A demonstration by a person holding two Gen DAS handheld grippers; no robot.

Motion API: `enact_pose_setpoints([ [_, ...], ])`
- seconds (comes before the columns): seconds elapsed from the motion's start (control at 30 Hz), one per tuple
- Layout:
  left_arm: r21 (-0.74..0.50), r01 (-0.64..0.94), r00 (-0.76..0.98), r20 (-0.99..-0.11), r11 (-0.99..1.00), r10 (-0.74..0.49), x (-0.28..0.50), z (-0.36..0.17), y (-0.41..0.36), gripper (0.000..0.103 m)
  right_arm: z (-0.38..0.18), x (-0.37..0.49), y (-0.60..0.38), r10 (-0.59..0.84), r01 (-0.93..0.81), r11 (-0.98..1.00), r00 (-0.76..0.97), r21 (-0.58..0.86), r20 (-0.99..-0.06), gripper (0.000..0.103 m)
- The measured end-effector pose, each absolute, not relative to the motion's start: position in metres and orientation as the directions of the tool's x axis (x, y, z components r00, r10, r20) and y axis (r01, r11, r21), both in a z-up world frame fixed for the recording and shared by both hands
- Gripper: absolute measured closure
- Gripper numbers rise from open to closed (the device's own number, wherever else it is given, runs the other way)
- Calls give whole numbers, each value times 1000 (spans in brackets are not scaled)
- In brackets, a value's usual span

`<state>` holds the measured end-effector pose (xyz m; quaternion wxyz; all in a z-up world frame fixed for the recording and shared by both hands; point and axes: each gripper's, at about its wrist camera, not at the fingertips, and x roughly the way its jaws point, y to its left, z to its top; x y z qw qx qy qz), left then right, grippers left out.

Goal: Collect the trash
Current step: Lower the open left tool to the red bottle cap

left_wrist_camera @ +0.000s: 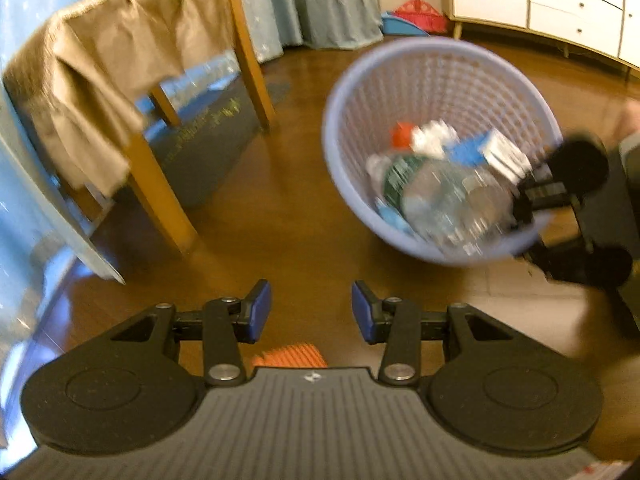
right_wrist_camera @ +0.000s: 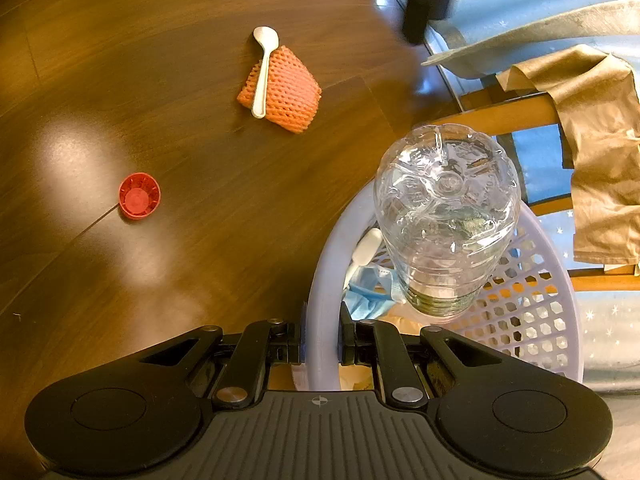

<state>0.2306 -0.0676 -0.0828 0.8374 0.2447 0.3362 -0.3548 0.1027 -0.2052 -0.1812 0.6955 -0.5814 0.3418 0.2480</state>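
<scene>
A lavender mesh basket (left_wrist_camera: 332,152) sits tilted over the wooden floor. It holds a clear plastic bottle (left_wrist_camera: 448,196), a red cap and small boxes. My right gripper (right_wrist_camera: 322,340) is shut on the basket's rim (right_wrist_camera: 320,280), and the clear bottle (right_wrist_camera: 444,216) sticks up out of it. On the floor lie an orange foam net (right_wrist_camera: 288,88) with a white spoon (right_wrist_camera: 262,76) across it and a red cap (right_wrist_camera: 139,196). My left gripper (left_wrist_camera: 312,308) hangs open over the floor with nothing between its blue pads. The foam net (left_wrist_camera: 288,355) shows just below it.
A wooden chair draped in tan cloth (left_wrist_camera: 120,60) stands left of the basket, and the same cloth (right_wrist_camera: 600,140) is beyond the basket in the right wrist view. A white cabinet (left_wrist_camera: 560,0) and a red dustpan (left_wrist_camera: 420,16) stand at the far wall.
</scene>
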Motion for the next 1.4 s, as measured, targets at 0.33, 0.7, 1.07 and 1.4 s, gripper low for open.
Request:
enact_pose_setpoints([
  [0.33,74,811,403,-790,580,-462,179,-146,-80,60,-182,101,-207,-53,-740,203,645,-641,-762,93],
  [0.7,56,877,304,-833,477,-462,143,-189,-101,54,-183,96,-208,-54,-744,189,644,-641,-763,93],
  [1.07,61,909,257,-860,412,-441,138,-230,-111,53,-182,96,-208,-54,-745,185,644,-641,-763,93],
  [1.4,56,912,241,-876,407,-419,140,-252,-120,54,-183,93,-208,-54,-747,180,642,-640,-765,93],
])
